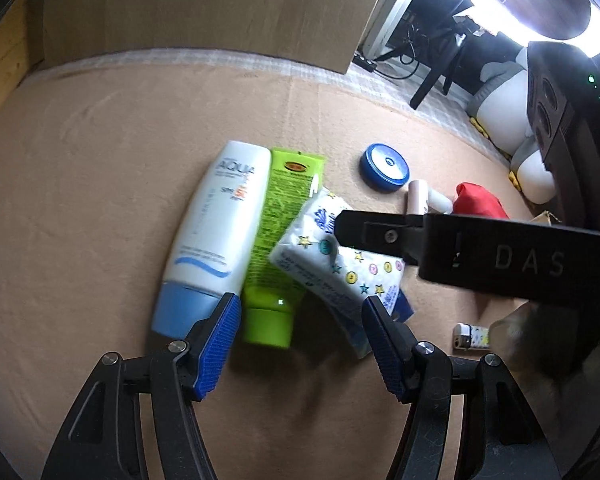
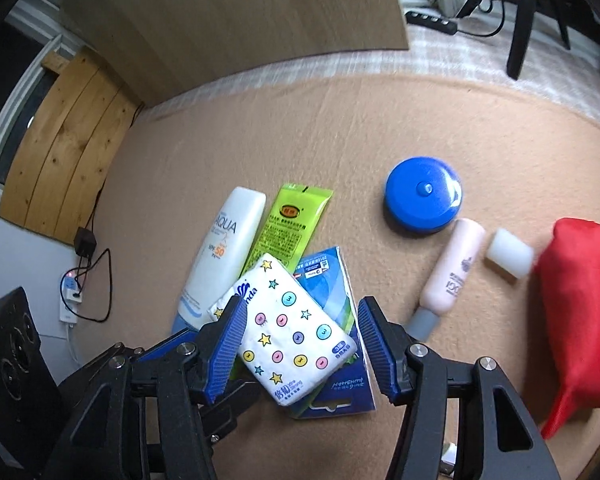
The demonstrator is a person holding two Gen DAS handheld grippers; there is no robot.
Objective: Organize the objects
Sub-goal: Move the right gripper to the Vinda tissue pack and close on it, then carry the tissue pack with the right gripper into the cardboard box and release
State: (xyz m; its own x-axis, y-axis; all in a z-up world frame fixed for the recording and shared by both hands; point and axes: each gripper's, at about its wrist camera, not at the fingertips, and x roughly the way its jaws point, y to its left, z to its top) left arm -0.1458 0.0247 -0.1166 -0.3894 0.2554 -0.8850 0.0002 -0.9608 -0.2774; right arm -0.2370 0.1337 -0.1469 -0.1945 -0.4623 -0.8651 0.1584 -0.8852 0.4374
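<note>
A: Right gripper (image 2: 302,342) – jaws partly apart, straddling the star-print tissue pack (image 2: 290,330); left pad touching it, right pad clear. No grip.
B: Left gripper (image 1: 300,346)?
A: Wider, above the green tube (image 1: 278,248) cap, holding nothing. Pack leans on sunscreen bottle (image 1: 216,224) and tube, tan felt mat (image 2: 260,132), wooden board (image 2: 228,20) behind.
</note>
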